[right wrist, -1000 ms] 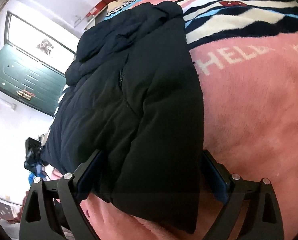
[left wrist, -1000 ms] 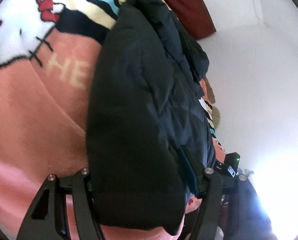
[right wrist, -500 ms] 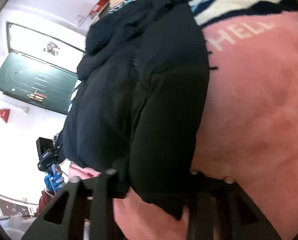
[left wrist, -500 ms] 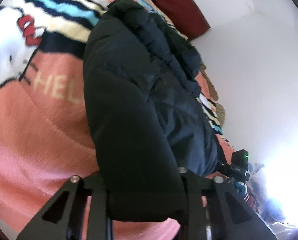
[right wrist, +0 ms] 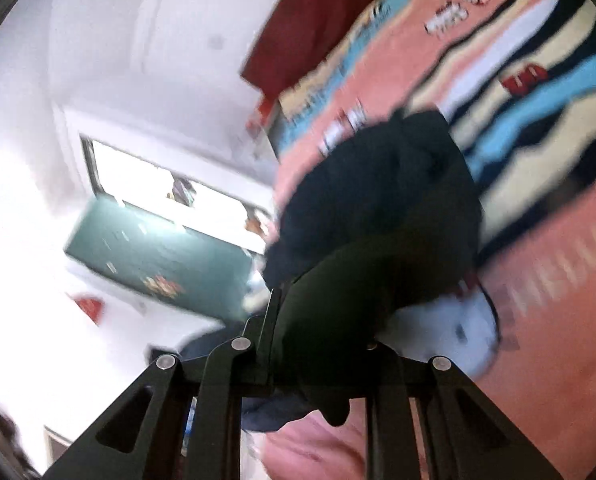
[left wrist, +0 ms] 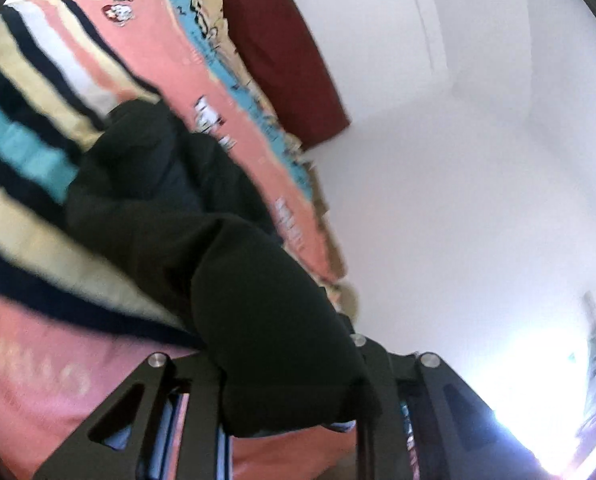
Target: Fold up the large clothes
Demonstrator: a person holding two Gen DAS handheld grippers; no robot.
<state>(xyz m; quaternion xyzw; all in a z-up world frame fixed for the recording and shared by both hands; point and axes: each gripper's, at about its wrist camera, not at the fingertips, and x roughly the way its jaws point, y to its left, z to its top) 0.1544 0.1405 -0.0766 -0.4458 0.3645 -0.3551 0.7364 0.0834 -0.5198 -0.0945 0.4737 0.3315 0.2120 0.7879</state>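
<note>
A dark navy padded jacket [left wrist: 201, 248] lies lengthways on a pink striped cartoon blanket [left wrist: 29, 360] on a bed. My left gripper [left wrist: 289, 396] is shut on the jacket's near hem and holds it lifted off the blanket. In the right wrist view my right gripper [right wrist: 318, 380] is shut on the same hem of the jacket [right wrist: 378, 220], which hangs raised while its far end rests on the blanket [right wrist: 558, 340]. Both views are blurred by motion.
A dark red headboard [left wrist: 289, 60] stands at the far end of the bed against a white wall [left wrist: 458, 160]. In the right wrist view a green door [right wrist: 161, 256] and a bright window [right wrist: 145, 176] are at the left.
Both grippers closed on the jacket's near hem and lifted it up and forward. The views tilted upward, so the wall, door and far end of the bed now show.
</note>
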